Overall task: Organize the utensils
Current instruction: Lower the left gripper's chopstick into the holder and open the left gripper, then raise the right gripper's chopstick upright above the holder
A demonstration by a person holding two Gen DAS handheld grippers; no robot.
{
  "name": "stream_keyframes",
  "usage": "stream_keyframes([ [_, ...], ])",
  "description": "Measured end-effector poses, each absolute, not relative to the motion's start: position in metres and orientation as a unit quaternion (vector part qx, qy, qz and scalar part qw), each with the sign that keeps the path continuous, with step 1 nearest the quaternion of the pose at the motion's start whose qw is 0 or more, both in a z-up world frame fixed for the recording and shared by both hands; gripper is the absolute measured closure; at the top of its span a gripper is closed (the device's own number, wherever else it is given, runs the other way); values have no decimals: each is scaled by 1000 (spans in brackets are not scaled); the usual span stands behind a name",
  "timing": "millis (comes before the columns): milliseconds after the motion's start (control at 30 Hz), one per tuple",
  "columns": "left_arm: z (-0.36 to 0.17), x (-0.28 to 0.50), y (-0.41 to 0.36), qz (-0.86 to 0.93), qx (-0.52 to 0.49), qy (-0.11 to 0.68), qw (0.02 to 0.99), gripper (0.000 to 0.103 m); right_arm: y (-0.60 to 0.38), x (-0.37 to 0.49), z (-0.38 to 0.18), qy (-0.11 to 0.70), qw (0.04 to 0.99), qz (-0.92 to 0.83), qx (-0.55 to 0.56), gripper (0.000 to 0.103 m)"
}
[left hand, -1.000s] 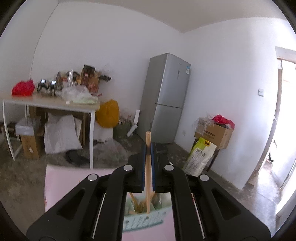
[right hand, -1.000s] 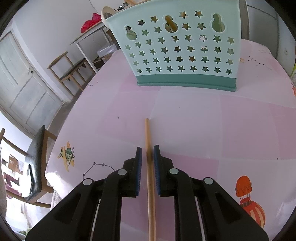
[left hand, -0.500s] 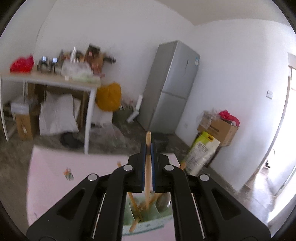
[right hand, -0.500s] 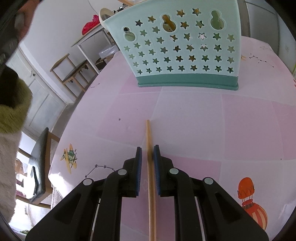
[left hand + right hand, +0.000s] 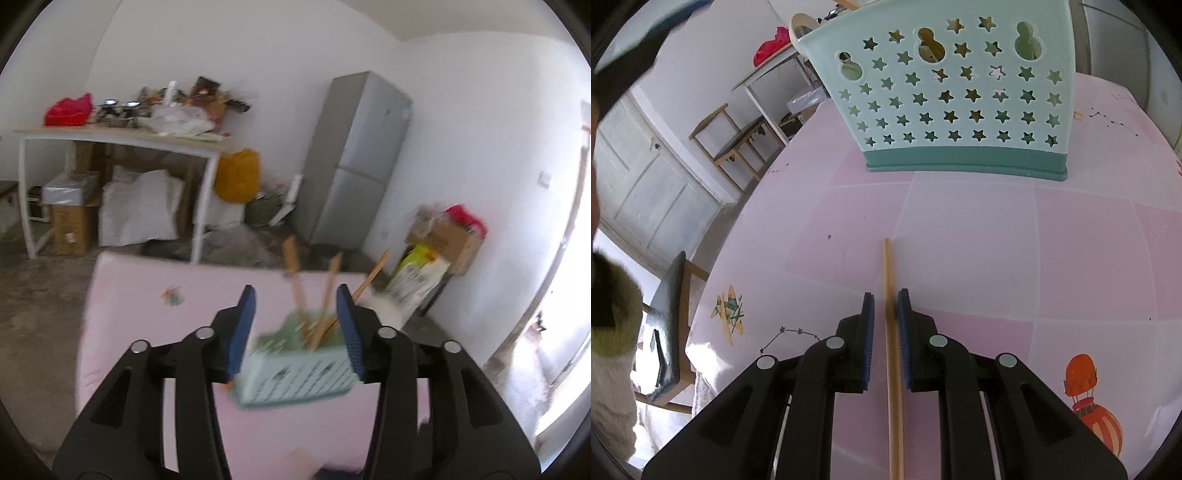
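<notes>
Left gripper (image 5: 295,325) fingers just opened, nothing between them; wooden utensils (image 5: 325,295) stand in the teal holder (image 5: 295,376), lower centre on the pink desk (image 5: 147,295). Right gripper (image 5: 885,339) fingers clenched on chopstick (image 5: 888,277), frame centre. Next: lift level, drop it upright into a compartment.

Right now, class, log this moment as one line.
left tongs: just opened, empty | right tongs: around chopstick | caddy: holds wooden utensils

Home kitchen/storage room: grey refrigerator (image 5: 354,158), cluttered side table (image 5: 118,134), cardboard boxes (image 5: 448,236), bare concrete floor (image 5: 37,295), pink-clothed dining table (image 5: 960,229), wooden chair (image 5: 735,140).
</notes>
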State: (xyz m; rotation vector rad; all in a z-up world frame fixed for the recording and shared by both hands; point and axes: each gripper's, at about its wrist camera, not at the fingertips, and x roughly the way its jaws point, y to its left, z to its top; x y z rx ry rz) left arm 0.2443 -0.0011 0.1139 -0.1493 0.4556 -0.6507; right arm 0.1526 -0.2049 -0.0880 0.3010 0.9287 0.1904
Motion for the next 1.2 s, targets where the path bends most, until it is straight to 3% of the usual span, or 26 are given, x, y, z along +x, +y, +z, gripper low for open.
stream_keyframes([
  [133,77,230,22,-245,-30,281,928,45,-202,158,-87,453,876,96,133,87],
  [433,-21,209,47,-154,-1,421,894,43,-184,170,-83,471,873,87,90,82],
  [600,-40,193,44,-139,30,434,890,43,-167,177,-81,470,879,67,42,82],
  [767,-45,183,44,-126,48,434,891,41,-166,185,-82,473,880,38,35,96],
  [1200,-38,189,51,-105,39,432,895,41,-216,163,-25,403,906,13,124,96],
])
